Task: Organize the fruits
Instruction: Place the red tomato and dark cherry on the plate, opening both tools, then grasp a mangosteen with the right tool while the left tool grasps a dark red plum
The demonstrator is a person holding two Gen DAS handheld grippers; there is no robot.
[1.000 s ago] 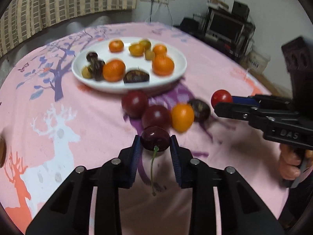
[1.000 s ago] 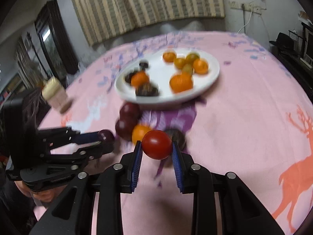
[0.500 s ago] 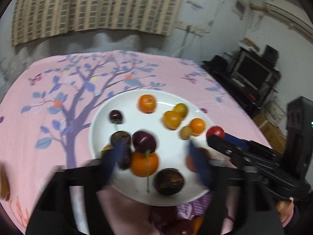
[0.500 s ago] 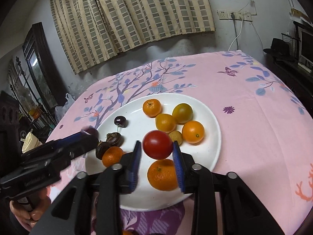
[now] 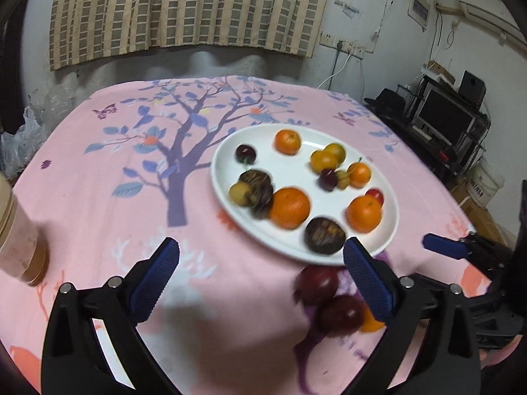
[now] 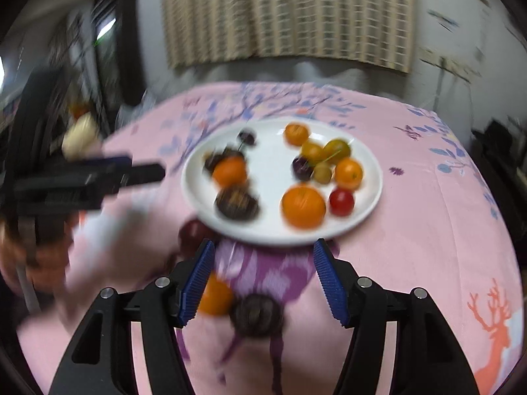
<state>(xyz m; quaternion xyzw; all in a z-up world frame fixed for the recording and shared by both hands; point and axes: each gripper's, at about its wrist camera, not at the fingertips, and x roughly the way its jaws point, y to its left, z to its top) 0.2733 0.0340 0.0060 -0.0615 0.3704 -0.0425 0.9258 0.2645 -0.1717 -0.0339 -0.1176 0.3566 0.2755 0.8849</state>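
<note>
A white plate (image 5: 290, 250) (image 6: 273, 230) on the pink cloth holds several oranges, cherries, dark fruits and small yellow fruits. A red tomato (image 6: 341, 201) (image 5: 374, 195) lies at its right rim, and a dark cherry (image 5: 328, 179) (image 6: 301, 168) lies near its middle. My left gripper (image 5: 260, 283) is open and empty, just in front of the plate. My right gripper (image 6: 263, 279) is open and empty at the plate's near edge. Two dark red plums (image 5: 339, 314), an orange fruit (image 6: 215, 296) and a dark fruit (image 6: 257, 312) lie on the cloth in front of the plate.
A beige jar (image 5: 19, 230) stands at the table's left edge. The right gripper shows at the right in the left wrist view (image 5: 461, 250). The left gripper shows at the left in the right wrist view (image 6: 98, 177). A TV stand (image 5: 444, 121) is beyond the table on the right.
Both grippers carried fruit over the plate, opened and drew back. The cherry and the red tomato now lie on the plate.
</note>
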